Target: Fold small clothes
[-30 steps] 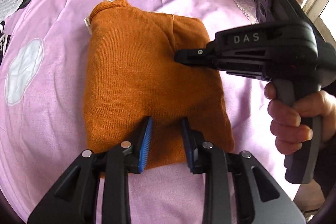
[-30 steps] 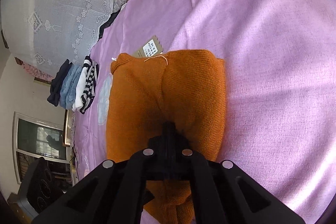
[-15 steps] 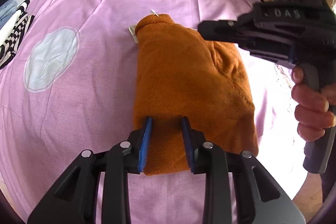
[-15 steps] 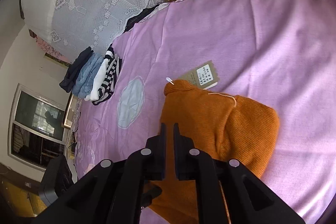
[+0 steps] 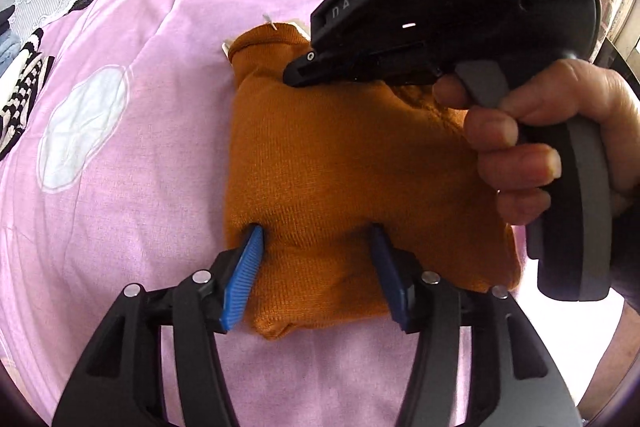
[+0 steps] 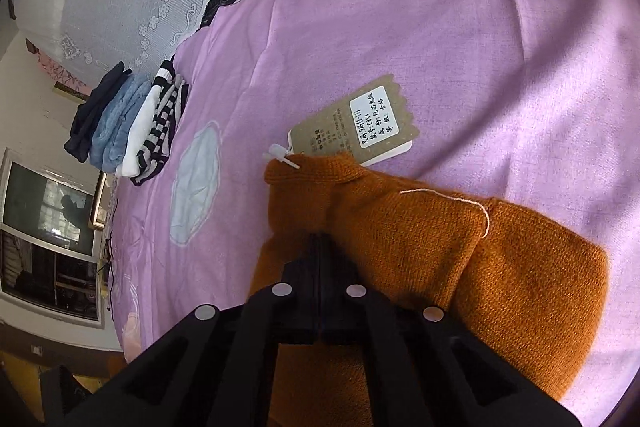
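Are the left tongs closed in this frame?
No, the left tongs are spread wide, with their blue pads pressed on either side of the orange sweater's near edge.

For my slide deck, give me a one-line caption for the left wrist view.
Open left tool straddles the folded orange sweater on the pink sheet; the right tool hovers shut above its collar.

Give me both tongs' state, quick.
Left tongs: open, straddling the sweater's near edge.
Right tongs: shut, nothing gripped, over the sweater.
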Motion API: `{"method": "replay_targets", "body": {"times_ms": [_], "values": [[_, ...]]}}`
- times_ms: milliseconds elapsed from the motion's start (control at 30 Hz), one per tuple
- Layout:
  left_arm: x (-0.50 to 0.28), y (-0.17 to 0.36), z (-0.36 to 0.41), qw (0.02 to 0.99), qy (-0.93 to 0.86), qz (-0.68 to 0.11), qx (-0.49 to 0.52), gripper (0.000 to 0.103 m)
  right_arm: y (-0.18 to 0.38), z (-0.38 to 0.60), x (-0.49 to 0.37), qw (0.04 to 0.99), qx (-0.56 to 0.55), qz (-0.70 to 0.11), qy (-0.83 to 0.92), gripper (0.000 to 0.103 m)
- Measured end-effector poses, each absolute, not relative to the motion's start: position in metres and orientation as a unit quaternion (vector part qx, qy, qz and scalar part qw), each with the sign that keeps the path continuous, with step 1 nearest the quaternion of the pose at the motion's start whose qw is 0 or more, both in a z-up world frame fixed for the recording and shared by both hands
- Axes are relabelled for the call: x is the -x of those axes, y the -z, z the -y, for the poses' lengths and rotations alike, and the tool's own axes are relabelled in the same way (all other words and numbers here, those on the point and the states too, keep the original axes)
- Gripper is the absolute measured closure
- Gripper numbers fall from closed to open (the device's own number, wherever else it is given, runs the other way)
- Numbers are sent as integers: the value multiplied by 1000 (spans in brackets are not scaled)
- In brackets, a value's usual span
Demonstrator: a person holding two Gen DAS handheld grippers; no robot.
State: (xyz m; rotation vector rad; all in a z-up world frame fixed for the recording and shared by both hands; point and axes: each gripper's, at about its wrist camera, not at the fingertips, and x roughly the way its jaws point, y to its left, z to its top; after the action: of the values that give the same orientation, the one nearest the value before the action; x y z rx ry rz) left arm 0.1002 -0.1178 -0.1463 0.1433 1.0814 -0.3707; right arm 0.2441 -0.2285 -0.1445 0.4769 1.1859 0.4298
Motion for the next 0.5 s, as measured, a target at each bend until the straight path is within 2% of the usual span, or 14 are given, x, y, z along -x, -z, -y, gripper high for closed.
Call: {"method": "replay_targets", "body": {"times_ms": [100, 167, 300, 367, 500], "values": [[-103, 140, 111, 831, 186, -522, -45, 49, 136, 232, -241, 783, -232, -541, -202, 102], [-117, 132, 103, 826, 196, -529, -12, 49, 123, 239, -233, 789, -245, -525, -205, 94], [-125, 105, 86, 838, 193, -510, 25, 49, 92, 254, -210, 812, -234, -494, -205, 86], [-132, 93, 83, 845, 191, -498, 30, 49, 84, 264, -197, 820, -234, -484, -197, 77], [-150, 92, 90, 847, 175, -501, 13, 49, 86, 278, -174, 835, -214, -481, -162, 74]]}}
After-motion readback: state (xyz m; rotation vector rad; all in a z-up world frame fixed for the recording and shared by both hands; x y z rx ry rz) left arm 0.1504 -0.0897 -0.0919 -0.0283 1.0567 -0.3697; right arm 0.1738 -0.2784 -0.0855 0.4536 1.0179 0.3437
